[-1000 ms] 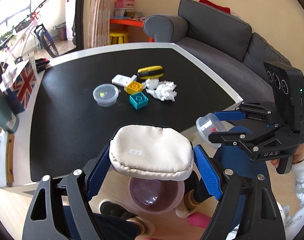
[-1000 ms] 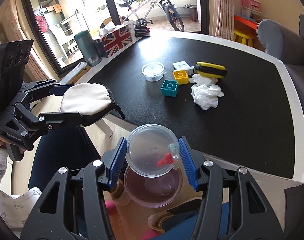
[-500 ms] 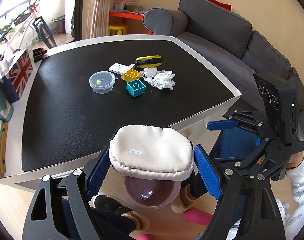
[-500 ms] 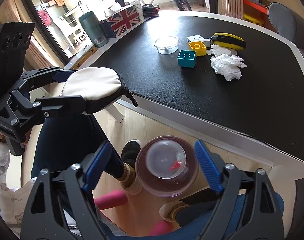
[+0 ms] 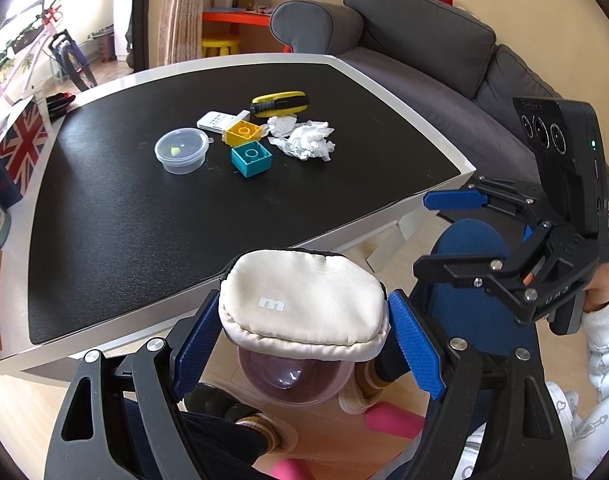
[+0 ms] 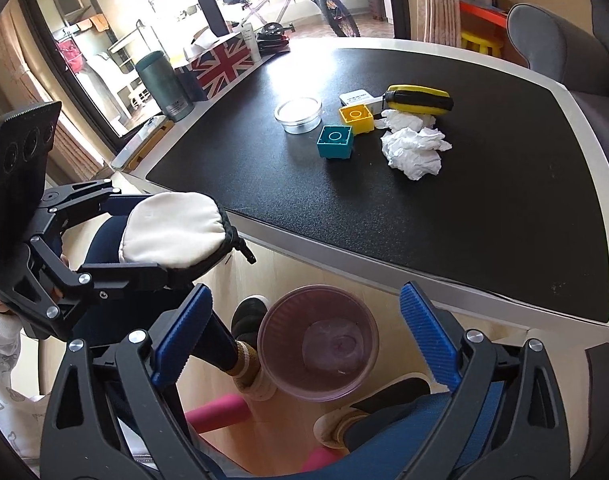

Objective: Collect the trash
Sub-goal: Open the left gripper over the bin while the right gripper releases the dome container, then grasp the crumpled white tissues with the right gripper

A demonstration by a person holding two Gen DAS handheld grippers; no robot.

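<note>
Two grippers hang over the pink bin (image 6: 318,354) on the floor: the left gripper (image 5: 304,344) clamps a cream pouch (image 5: 302,306), the right gripper (image 6: 304,344) is opening with nothing between its fingers, while crumpled tissue (image 6: 414,148) lies on the black table (image 6: 384,208) beside a lidded cup (image 5: 181,151).

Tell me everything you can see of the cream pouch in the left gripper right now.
The pouch is a small, soft, padded fabric case, cream on top with a pale printed "m" and tiny lettering, and a dark edge. A dark zipper pull hangs from one end in the right wrist view. It lies roughly flat, clamped at its two ends between the blue pads of the left gripper. It is held off the table edge, directly above the pinkish bin on the floor. Nothing else touches it.
</note>
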